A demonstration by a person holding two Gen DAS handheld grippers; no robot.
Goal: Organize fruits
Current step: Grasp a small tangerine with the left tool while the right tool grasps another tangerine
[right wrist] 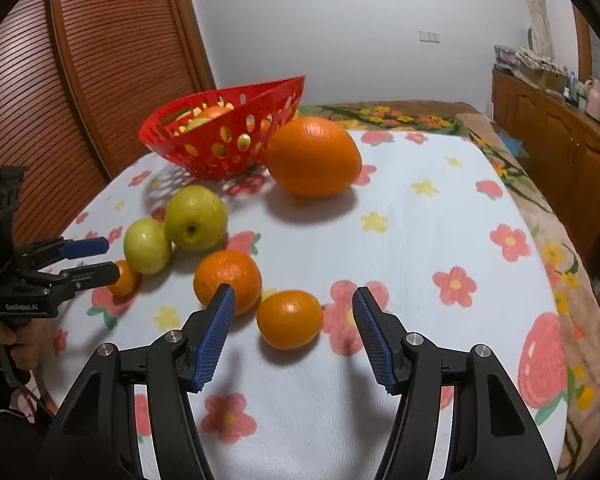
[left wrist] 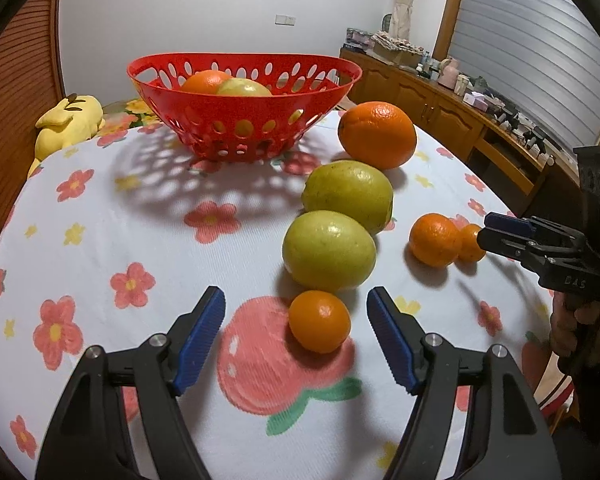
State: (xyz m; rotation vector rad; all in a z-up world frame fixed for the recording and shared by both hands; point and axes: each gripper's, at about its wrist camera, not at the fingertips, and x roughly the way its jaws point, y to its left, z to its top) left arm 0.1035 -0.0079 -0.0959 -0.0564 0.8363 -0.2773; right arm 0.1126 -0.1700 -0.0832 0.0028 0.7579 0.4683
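A red perforated basket (left wrist: pixel 244 128) stands at the far side of the flowered table and holds an orange and a green fruit. On the cloth lie a large orange (left wrist: pixel 377 134), two green apples (left wrist: pixel 347 194) (left wrist: pixel 329 249) and three small oranges. My left gripper (left wrist: pixel 296 336) is open, its blue pads on either side of a small orange (left wrist: pixel 319 321). My right gripper (right wrist: pixel 293 336) is open around another small orange (right wrist: pixel 290 319), with a third orange (right wrist: pixel 228 276) just beyond its left pad. The basket (right wrist: pixel 220 144) and large orange (right wrist: pixel 313 157) also show in the right wrist view.
A yellow plush toy (left wrist: pixel 66 124) lies at the table's far left. A wooden cabinet (left wrist: pixel 452 108) with clutter runs along the right wall. A louvred wooden door (right wrist: pixel 100 72) stands left of the table.
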